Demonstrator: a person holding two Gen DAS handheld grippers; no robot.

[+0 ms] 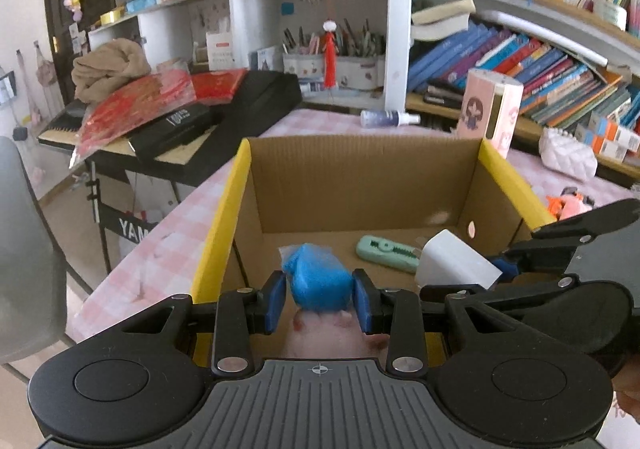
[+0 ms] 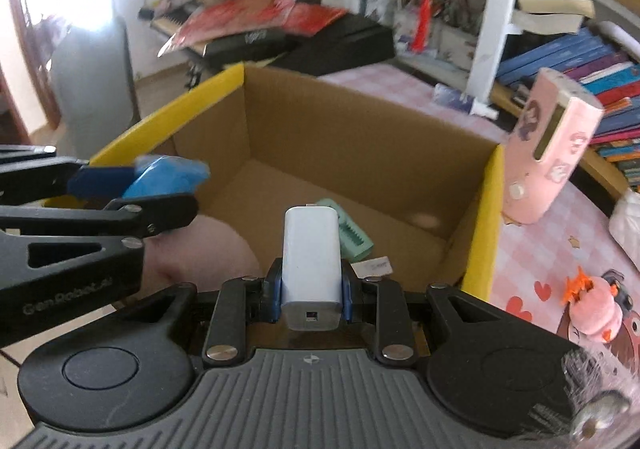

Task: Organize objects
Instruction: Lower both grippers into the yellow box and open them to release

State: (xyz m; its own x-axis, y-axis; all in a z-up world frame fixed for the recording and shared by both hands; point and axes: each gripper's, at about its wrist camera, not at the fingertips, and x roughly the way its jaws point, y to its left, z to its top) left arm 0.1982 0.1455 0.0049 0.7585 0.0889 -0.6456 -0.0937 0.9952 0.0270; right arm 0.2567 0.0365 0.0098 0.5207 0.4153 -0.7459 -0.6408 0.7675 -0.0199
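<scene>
An open cardboard box with yellow rims stands on the pink checked table; it also shows in the right wrist view. My left gripper is shut on a blue wrapped packet and holds it over the box's near left part; the packet also shows in the right wrist view. My right gripper is shut on a white charger block over the box's near side; the charger also shows in the left wrist view. A mint green utility knife lies on the box floor.
A pink patterned carton stands right of the box. A pink plush toy lies on the table at the right. A spray bottle lies behind the box. A keyboard with red packets is at the left, bookshelves behind.
</scene>
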